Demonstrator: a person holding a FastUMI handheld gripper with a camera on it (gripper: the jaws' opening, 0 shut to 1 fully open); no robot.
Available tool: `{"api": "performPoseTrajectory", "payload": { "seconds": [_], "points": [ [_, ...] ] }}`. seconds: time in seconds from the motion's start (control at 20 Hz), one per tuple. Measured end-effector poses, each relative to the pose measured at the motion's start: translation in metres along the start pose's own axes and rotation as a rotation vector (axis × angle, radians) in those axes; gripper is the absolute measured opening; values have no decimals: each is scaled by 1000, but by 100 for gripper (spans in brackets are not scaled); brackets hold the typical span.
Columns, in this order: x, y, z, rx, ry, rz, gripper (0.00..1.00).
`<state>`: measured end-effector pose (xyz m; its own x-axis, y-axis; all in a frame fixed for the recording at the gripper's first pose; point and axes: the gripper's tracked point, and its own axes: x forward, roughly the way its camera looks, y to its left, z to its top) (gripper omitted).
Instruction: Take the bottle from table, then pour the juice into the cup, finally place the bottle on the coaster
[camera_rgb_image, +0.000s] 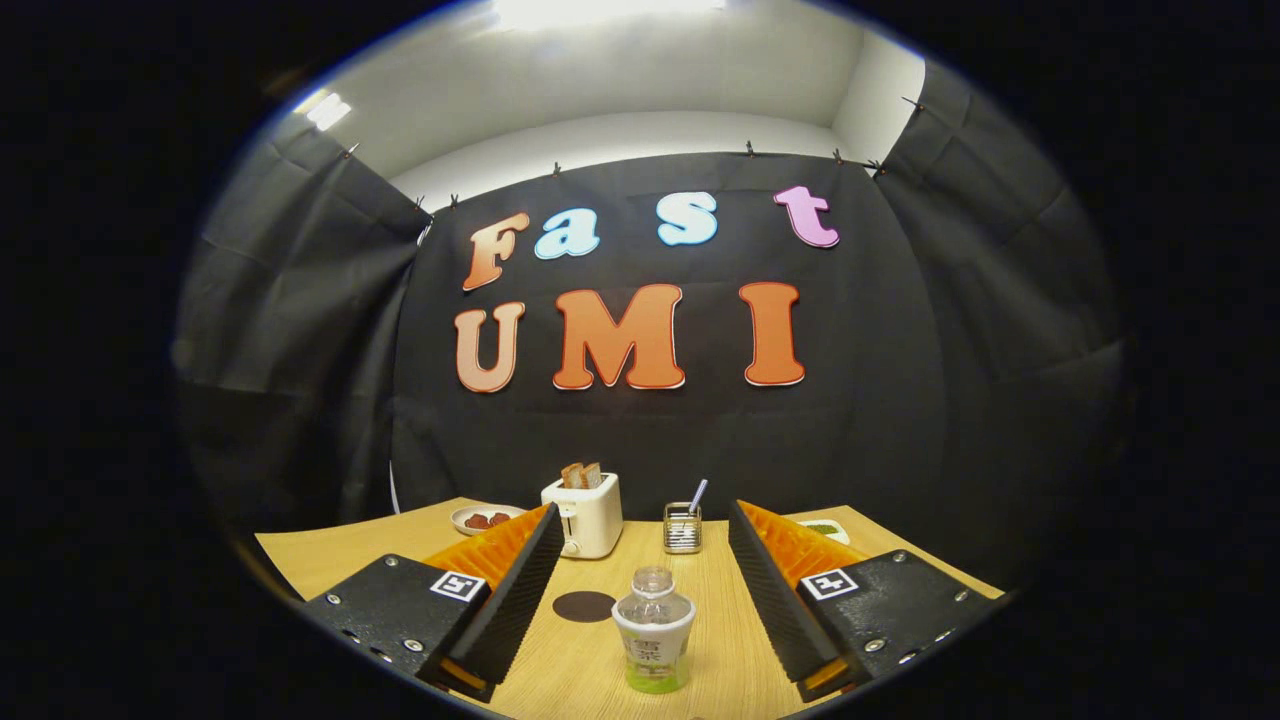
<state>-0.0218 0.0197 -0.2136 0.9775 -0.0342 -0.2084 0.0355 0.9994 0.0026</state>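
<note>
Fingers (540, 560) spread wide, nothing held, nothing touched. Gripper (640, 585) hovers over the wooden table (330, 560), both fingers angled outward like a V.

Bottle (654, 630) stands upright on the table in the gap between the fingers, roughly centred, apart from both. Clear plastic, small, cap looks off or clear, can't tell which. White label band around the body, a bit of green juice visible at the bottom. Long axis vertical, neck pointing up, slightly bulged by the fisheye lens.

Coaster (584, 606): dark round flat disc on the table, just beside the bottle on its left, close to the left finger's inner edge, not touching the bottle.

Beyond the fingers: a white toaster (585, 515) with two bread slices (581, 475) sticking out of the top, near the left finger's tip. A cup (682, 528), glass with ribbed or lined look, with a straw (698, 495) leaning out to the right, sits between the fingertips, farther back than the bottle. A small plate (480, 519) with red pieces on it sits left of the toaster. Another plate (825, 528) with something green shows behind the right finger.
</note>
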Motion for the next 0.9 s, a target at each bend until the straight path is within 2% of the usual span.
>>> {"api": "performPoseTrajectory", "payload": {
  "seconds": [0.45, 0.9],
  "points": [
    [9, 2, -91, 10, 146, -18, 99],
    [25, -4, -140, 29, 253, -63, 98]
  ]
}}
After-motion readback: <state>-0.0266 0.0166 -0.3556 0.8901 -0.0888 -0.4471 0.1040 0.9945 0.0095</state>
